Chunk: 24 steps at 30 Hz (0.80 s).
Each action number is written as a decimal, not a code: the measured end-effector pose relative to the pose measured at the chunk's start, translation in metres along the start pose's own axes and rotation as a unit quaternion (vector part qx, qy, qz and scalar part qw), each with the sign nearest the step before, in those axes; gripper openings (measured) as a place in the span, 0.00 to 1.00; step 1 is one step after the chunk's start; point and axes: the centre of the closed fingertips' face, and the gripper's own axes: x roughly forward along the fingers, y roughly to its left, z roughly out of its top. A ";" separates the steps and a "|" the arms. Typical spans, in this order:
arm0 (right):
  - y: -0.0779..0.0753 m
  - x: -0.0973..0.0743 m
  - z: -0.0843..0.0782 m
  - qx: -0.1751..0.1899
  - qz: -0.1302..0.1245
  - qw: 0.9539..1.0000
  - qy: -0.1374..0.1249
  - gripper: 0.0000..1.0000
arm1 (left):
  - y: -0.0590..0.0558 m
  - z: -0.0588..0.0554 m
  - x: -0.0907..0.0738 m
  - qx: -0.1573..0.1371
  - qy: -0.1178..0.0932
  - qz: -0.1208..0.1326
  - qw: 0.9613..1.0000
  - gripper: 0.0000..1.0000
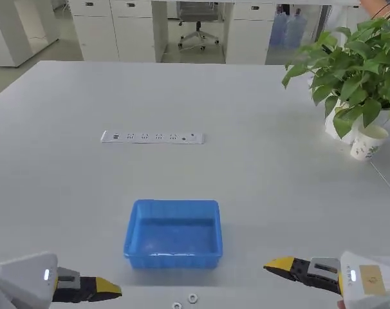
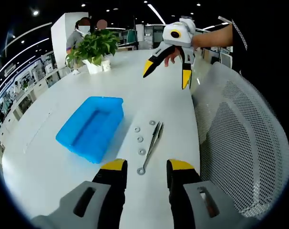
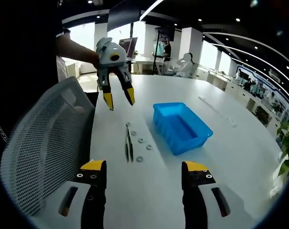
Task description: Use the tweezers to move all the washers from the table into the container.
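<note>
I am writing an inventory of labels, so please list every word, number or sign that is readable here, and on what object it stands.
No text is readable in these pictures.
Power strip: small marks by the sockets, too small to read.
White cup beside the plant: printed pattern, blurred, no letters legible.
Tan sticker on the right gripper: nothing legible.
Blue container: no label visible.

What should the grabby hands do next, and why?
Probably lower the left gripper onto the tweezers and close on them. It and the right gripper are open and empty, the tweezers lie flat on the table beside the washers, and the washers lie outside the blue container.
</note>
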 end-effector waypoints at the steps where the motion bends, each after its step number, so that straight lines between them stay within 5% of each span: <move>1: 0.000 0.002 0.000 -0.005 0.002 1.000 0.002 0.64 | -0.001 -0.002 0.002 0.008 0.006 -0.002 1.000 0.36; 24: 0.021 0.042 -0.008 -0.044 0.061 0.997 0.023 0.44 | -0.001 -0.018 0.038 0.076 0.076 -0.059 0.992 0.23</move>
